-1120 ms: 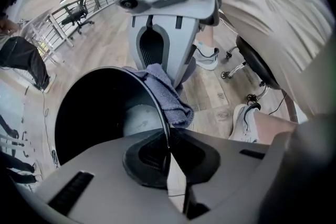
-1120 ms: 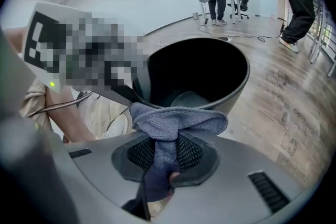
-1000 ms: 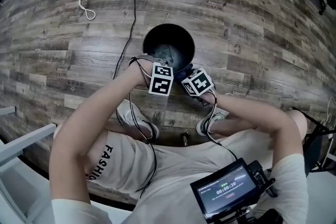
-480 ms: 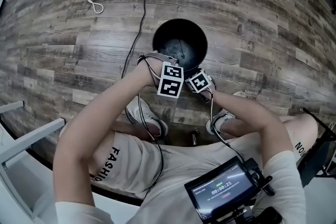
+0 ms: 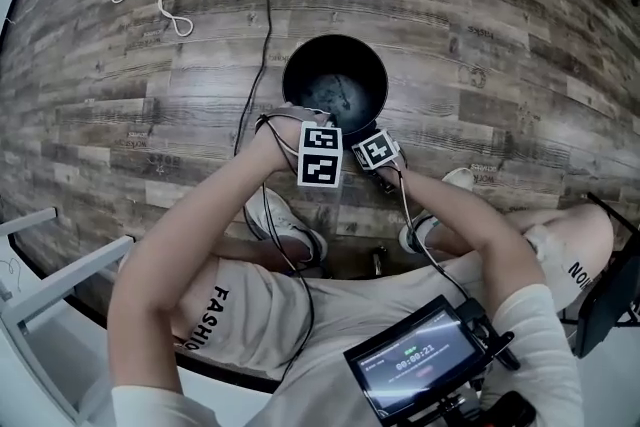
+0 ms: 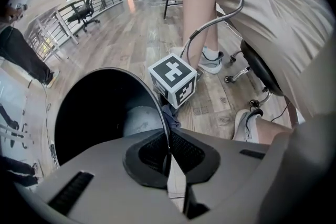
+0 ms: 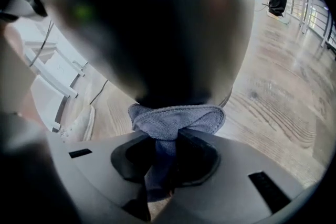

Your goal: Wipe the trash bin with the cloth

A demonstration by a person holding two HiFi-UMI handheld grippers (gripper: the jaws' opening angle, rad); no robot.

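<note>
Clamping the trash bin [image 5: 335, 80] by its rim, with a cloth [image 7: 176, 120] at its side

Head view: the round, black, smooth-walled bin stands open on the wood-grain plank floor [image 5: 480, 35], just beyond the person's shoes. Left gripper view: the left gripper [image 6: 168, 157] has its jaws pinched together on the thin curved rim. Right gripper view: the right gripper [image 7: 165, 160] has its jaws squeezed on the bunched, fuzzy blue-grey cloth, which lies against the bin's glossy dark outer wall.
</note>
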